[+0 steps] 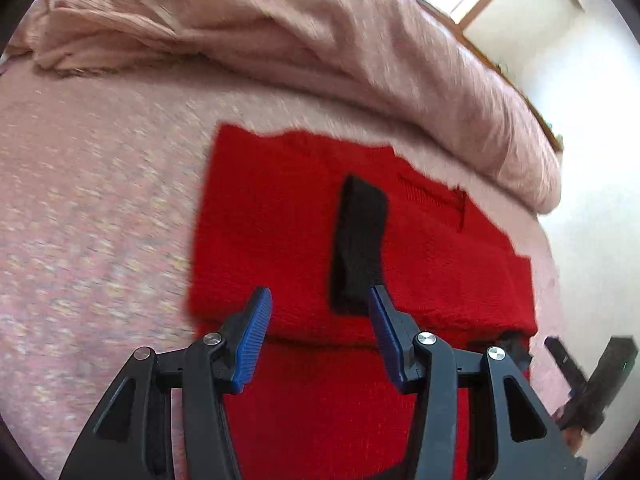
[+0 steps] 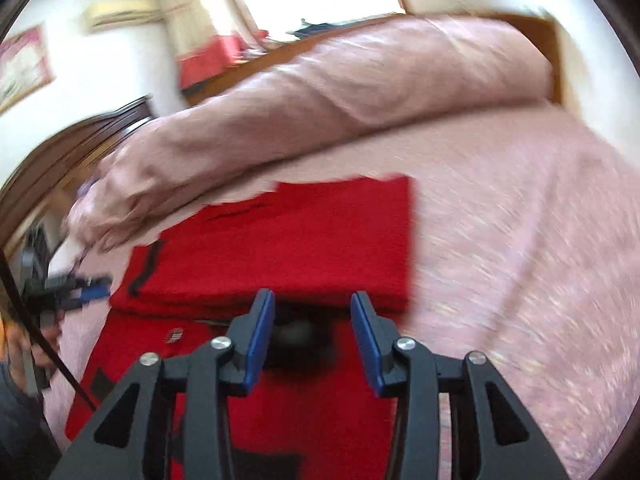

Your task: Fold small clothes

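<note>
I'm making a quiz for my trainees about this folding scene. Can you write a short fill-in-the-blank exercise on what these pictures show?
1. The folded garment on the bed is ____ in colour.
2. The bedspread under it is ____.
3. The pads of the right tool are ____ in colour.
4. Between the pads of the left tool there is ____ held.

Missing words: red; pink; blue; nothing

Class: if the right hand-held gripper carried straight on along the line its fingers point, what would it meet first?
Most likely the folded-over edge of the red garment, straight ahead of the open right hand-held gripper; depth is blurred, so this is a judgement.
</note>
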{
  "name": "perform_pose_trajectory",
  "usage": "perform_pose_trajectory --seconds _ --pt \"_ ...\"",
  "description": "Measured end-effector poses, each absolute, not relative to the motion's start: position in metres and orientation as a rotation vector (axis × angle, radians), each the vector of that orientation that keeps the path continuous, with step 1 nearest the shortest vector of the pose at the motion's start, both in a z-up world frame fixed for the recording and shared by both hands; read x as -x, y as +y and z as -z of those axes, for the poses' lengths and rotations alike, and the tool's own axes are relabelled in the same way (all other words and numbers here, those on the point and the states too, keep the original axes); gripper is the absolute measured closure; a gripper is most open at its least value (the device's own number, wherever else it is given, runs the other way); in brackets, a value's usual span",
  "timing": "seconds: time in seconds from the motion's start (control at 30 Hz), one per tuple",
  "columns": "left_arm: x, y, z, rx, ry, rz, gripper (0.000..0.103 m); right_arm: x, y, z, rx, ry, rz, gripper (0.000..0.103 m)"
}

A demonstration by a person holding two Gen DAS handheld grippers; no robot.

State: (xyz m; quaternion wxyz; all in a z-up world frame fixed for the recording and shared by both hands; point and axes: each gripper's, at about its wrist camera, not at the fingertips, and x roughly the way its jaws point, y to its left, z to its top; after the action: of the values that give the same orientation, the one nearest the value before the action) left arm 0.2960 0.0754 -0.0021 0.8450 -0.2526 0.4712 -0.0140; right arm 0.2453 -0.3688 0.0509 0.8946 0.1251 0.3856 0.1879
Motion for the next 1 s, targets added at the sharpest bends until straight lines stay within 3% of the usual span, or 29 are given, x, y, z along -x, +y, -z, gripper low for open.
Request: perform_pose_trajectory --seconds 0.27,0.3,0.33,0.37,0.5,0.57,0.6,1.0 --pt "-0.329 0.059 0.022 0.522 0.988 0.023 0.061 -0.268 -0.359 -0.034 -0.303 0.803 -0.394 0.061" --pt "-0.329 0.059 0.021 0.521 0.976 0.021 0.068 -0.270 -0.352 -0.032 -0.285 0.813 -0.400 0.061" --pt "-0.327 0.059 0.020 0.515 0.965 0.015 0.096 -0.272 -0.346 -0.031 -0.264 0.813 -0.410 0.061" --pt "-0.325 0.060 0.021 0.512 0.971 0.013 0.103 -0.273 -0.339 -0.032 -0.239 0.810 -0.418 0.061" --pt "-0.315 0.068 0.018 0.593 0.947 0.034 0.103 -0.272 -0.327 -0.035 -0.168 0.775 -0.421 0.063" --pt "-0.311 0.069 0.016 0.595 0.939 0.032 0.103 -0.272 -0.334 -0.035 -0.202 0.773 -0.429 0.084" --pt "-0.308 0.067 0.014 0.587 0.935 0.031 0.103 -0.272 -0.339 -0.034 -0.225 0.770 -0.432 0.089" --pt "-0.292 0.073 -0.012 0.600 0.904 0.045 0.103 -0.284 -0.379 -0.024 -0.416 0.792 -0.388 0.093"
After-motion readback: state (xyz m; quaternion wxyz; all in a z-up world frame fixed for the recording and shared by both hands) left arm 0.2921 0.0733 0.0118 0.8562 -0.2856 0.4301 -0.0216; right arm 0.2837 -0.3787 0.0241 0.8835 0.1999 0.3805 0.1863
